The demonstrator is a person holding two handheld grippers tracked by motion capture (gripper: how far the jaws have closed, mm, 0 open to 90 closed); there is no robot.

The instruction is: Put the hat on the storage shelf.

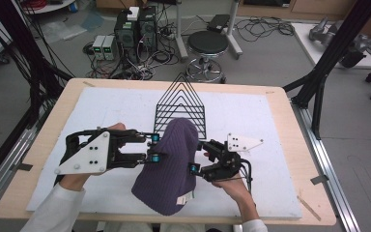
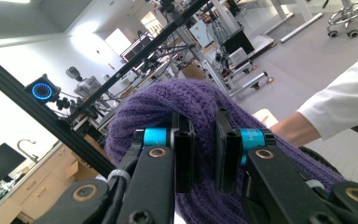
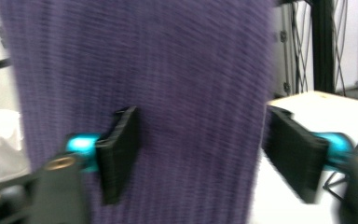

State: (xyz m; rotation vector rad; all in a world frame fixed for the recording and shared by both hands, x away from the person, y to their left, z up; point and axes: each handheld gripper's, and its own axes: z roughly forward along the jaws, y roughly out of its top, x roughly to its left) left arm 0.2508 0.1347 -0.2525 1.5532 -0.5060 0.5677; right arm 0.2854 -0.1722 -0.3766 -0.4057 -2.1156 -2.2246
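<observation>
Here, the left gripper (image 1: 155, 148) clamps a fold of the purple knit hat (image 1: 170, 164), raised above the surface (image 1: 280, 145) before the wire rack (image 1: 181, 108); the right gripper (image 1: 199, 160), jaws open astride its edge, should close squarely.

White sleeves (image 1: 58, 208), black cyan-jointed grippers

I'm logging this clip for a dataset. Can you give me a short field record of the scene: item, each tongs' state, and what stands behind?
item: purple knit hat, held up above the white mat
left tongs: shut on a fold of the hat
right tongs: open, jaws either side of the hat, not pressing
behind: black wire rack, upright on the mat
label: tag at the hat's lower edge
</observation>
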